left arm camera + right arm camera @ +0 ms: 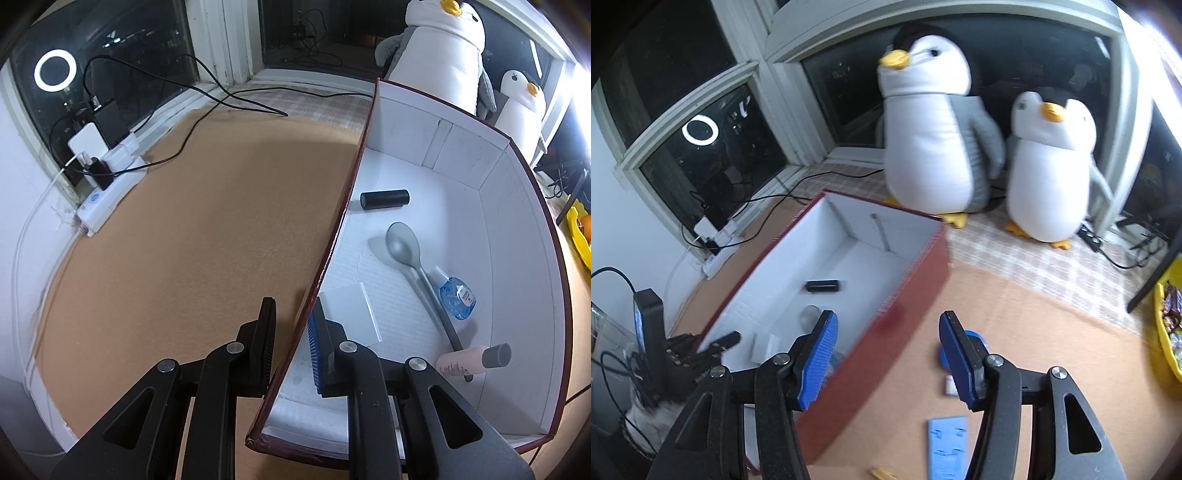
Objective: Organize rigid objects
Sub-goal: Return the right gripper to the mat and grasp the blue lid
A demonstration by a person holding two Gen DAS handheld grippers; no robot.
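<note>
Left hand-held gripper (291, 343) clamped on near wall of red-sided white-lined cardboard box (517, 229). Right hand-held gripper (886, 354) open, empty; flat light-blue rectangular block (947, 443) just below, long axis pointing away; right nearer.

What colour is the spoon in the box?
Grey spoon, lying on the box's white floor; clearest in the left wrist view.

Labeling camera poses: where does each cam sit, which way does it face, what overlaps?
Left wrist: on the left gripper, looking steeply down; jaws clamp the box wall; spoon inside.
Right wrist: on the right gripper, angled down across the box's right wall onto the mat; jaws open, empty.
Shared: box, black cylinder, penguin toys.
</note>
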